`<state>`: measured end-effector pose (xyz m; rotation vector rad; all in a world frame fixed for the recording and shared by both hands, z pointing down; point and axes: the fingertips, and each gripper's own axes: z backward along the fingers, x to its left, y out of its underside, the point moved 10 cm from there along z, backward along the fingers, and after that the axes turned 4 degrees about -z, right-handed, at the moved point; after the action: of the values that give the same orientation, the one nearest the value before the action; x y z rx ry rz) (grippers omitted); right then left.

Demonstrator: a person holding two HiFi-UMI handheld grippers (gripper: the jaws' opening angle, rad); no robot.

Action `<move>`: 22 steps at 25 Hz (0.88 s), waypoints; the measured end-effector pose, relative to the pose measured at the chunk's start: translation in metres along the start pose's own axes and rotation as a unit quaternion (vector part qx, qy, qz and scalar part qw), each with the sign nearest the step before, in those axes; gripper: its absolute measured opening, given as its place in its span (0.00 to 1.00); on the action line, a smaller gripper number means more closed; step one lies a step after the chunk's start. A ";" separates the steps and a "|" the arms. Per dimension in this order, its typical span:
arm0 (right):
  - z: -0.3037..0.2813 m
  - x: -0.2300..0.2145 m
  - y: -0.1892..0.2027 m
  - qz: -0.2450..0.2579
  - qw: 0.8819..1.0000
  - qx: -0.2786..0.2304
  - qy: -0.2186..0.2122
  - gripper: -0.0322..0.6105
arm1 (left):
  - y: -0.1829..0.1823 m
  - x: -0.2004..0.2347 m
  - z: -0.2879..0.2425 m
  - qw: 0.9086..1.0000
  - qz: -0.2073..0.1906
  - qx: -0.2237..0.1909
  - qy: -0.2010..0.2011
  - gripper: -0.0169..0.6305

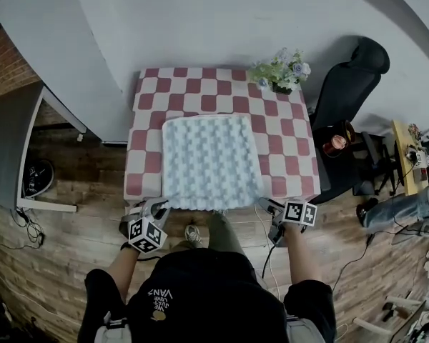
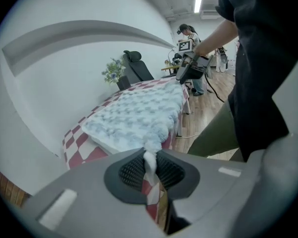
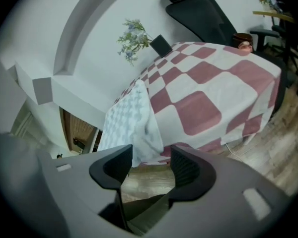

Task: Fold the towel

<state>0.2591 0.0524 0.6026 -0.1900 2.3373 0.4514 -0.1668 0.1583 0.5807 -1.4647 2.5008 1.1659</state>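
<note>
Red-and-white chequered worktop [image 1: 289,148] bore a pale blue fluffy towel [image 1: 211,159]; left gripper [image 2: 150,168] pinched its near corner, right gripper [image 3: 150,171] stood spread, empty; a level release was advisable.

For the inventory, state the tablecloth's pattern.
The tablecloth is dark-pink-and-white checked; head view shows it best.

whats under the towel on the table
A red-and-white checkered tablecloth lies under the towel; the tabletop itself is covered and cannot be seen.
</note>
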 end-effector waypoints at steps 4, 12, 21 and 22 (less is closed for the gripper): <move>0.004 -0.019 0.017 -0.057 0.998 -0.009 -0.038 0.43 | 0.004 -0.004 -0.004 1.000 0.011 0.010 -0.001 0.08; -0.030 -0.008 0.027 -0.063 0.992 -0.008 -0.113 0.40 | 0.004 -0.005 -0.012 0.999 0.023 0.030 0.000 0.08; -0.011 0.014 0.016 -0.074 0.982 -0.063 -0.160 0.09 | -0.007 -0.001 0.002 1.000 0.018 0.022 -0.008 0.08; -0.007 0.019 0.013 -0.071 0.982 -0.063 -0.164 0.09 | -0.009 0.000 0.005 1.000 0.018 0.020 -0.009 0.08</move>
<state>0.2374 0.0613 0.5975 -0.3158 1.9591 0.5188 -0.1619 0.1587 0.5723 -1.3980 2.5337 1.1237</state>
